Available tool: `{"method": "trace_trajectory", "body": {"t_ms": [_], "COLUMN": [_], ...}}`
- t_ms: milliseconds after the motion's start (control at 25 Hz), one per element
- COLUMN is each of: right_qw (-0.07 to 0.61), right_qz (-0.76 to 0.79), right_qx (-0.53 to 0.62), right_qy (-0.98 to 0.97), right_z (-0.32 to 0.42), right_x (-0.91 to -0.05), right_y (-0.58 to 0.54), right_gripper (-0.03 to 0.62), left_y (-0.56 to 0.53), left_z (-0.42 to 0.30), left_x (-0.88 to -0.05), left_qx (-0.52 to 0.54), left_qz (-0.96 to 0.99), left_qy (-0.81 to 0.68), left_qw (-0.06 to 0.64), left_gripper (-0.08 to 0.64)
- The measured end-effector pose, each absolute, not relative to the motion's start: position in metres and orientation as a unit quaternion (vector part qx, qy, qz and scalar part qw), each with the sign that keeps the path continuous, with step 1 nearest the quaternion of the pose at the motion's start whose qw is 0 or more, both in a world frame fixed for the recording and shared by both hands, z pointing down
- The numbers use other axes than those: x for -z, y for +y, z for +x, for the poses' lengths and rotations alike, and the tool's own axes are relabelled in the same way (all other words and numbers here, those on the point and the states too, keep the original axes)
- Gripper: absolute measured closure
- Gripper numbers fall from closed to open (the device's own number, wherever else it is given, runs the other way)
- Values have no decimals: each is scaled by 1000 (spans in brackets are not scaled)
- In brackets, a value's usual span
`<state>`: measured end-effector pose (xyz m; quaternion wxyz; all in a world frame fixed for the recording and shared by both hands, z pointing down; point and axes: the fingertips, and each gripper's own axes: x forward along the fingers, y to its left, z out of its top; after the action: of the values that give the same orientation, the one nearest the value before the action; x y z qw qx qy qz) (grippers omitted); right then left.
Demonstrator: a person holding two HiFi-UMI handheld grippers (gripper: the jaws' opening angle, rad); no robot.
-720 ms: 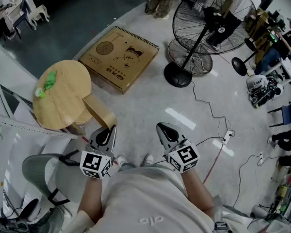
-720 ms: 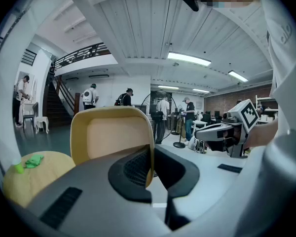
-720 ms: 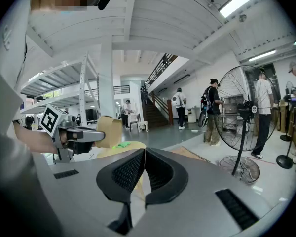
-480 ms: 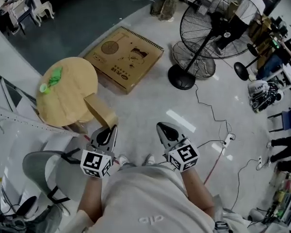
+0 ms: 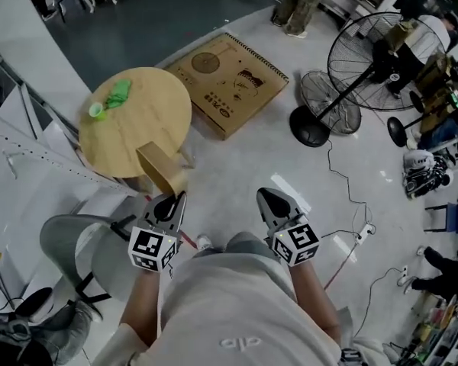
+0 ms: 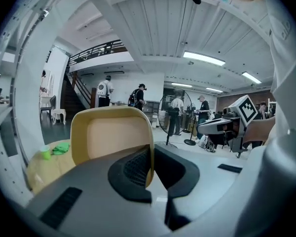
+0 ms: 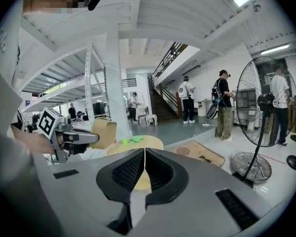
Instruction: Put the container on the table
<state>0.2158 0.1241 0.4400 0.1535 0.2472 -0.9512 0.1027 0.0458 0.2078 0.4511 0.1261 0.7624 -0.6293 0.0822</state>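
1. Step in hand: the carry. The left hand-held gripper (image 5: 169,207) is clamped on one thin wall of the container (image 5: 159,169), with its jaws nearly together and the tan wall pinched between the pads.
2. The container is a tan tub that stands up just ahead of the jaw tips. In the left gripper view its open side (image 6: 111,135) faces back toward the gripper.
3. The container is off the counter (image 5: 149,132). It hangs in the air ahead of the left hand-held gripper, at the near rim of the round wooden top. How high it hangs above the wood cannot be told.
4. The right hand-held gripper (image 5: 273,204) has its jaws closed on each other with nothing between them. It sits to the right of the left one, well apart from the container, and looks idle.
5. The counter lies ahead of the left hand-held gripper and a little to its left. A green cup (image 5: 96,111) and a green wad (image 5: 120,93) sit at the far-left edge, well apart from the container. The wood nearer the gripper is bare.
6. Judgement: the placing is not yet done. The next move calls for carrying the container forward over the bare wood and lowering it until its base rests flat. The jaws then spread and the gripper backs straight off.
7. Watch point: the hold is on one wall only, so the tub may swing or tip as it touches down. A slow descent seems wise.
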Motion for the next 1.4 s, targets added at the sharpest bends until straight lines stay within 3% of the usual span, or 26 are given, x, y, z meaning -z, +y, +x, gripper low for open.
{"method": "trace_trajectory", "body": {"t_ms": [320, 760, 1400], "right_qw": [183, 190, 234], "right_qz": [183, 95, 79], "right_qx": [-109, -112, -132], "right_qy": [-960, -971, -960], "right_z": [125, 1, -99], "right_x": [-468, -481, -514], "right_y": [111, -11, -84], "right_gripper": [560, 560, 560], "left_y": [210, 116, 22], "left_z": [-34, -136, -234], "left_x": [-487, -498, -515], "left_qx": [-83, -102, -118], "left_qz": [717, 659, 670], "left_qy": [-672, -720, -700], "left_qw": [165, 193, 217], "left_gripper": [538, 538, 538]}}
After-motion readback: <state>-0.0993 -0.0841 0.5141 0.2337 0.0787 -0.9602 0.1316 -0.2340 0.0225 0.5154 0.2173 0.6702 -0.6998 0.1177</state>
